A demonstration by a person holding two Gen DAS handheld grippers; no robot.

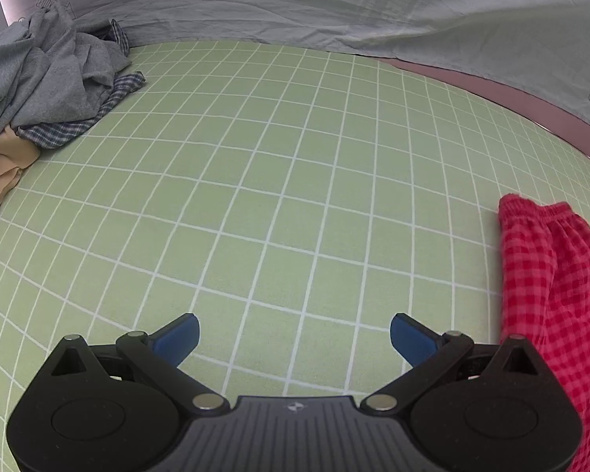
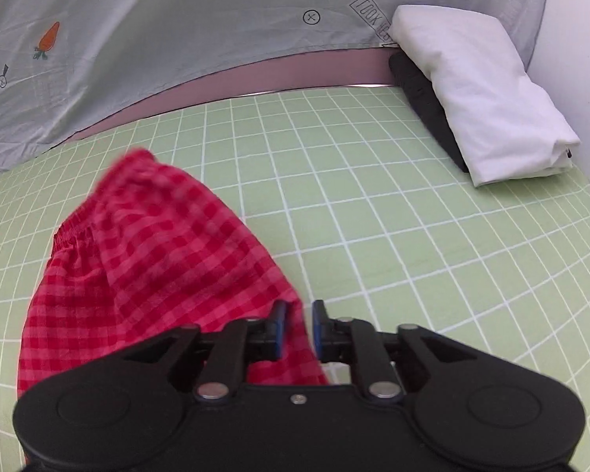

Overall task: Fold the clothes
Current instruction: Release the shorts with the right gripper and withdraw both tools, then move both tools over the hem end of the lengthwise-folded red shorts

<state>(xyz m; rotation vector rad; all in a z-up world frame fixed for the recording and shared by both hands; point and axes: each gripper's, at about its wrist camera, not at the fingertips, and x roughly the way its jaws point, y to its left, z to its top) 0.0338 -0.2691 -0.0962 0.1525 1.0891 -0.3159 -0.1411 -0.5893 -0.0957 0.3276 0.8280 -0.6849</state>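
Red gingham shorts with an elastic waistband hang from my right gripper, which is shut on their edge and holds them above the green grid mat. The cloth looks blurred. The same shorts show at the right edge of the left wrist view. My left gripper is open and empty, low over the mat, to the left of the shorts.
A pile of unfolded clothes, grey, blue plaid and beige, lies at the mat's far left. A folded white garment on a folded black one lies at the far right. A grey carrot-print sheet hangs behind.
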